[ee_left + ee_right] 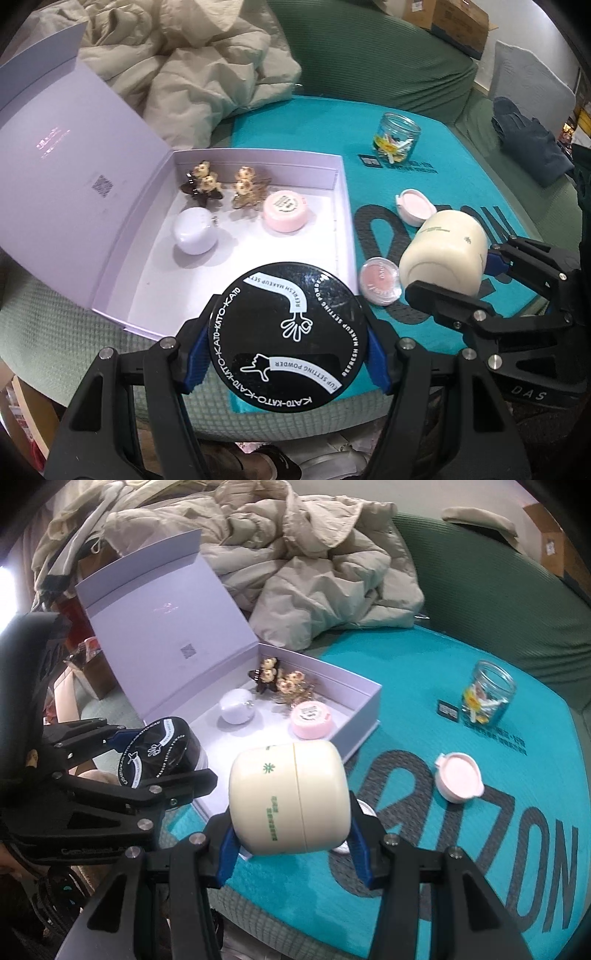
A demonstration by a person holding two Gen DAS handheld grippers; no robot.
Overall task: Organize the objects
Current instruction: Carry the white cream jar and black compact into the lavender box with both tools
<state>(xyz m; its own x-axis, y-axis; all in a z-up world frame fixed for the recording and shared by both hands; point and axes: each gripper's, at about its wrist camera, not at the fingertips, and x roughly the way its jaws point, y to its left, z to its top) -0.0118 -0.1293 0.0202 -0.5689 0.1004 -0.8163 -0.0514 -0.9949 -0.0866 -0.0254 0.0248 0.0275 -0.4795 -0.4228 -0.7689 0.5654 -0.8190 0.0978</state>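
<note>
Now your left gripper point(286, 341) is squeezed on the black tin point(286, 336), one blue pad on each side of its round rim, lid facing you. It hangs over the near edge of the box point(343, 192), so your left hand is the nearer one, and the bare white floor lies just ahead and below. Your right gripper point(291, 834) is pinched on the cream jar point(290, 797), which lies on its side, long way running across between the pads. It floats over the teal mat point(424, 672), just beside the box's near right corner, so I think it must go up over the wall first. Inside the box, toward the back, sit a white ball point(195, 235), a pink tub point(285, 211) and two bear clips point(225, 182); keep clear of those. On the mat are a blush pot point(380, 281), a pink lid point(415, 206) and a glass jar point(399, 136), well apart. Your two grippers are close together, so mind they don't bump.
</note>
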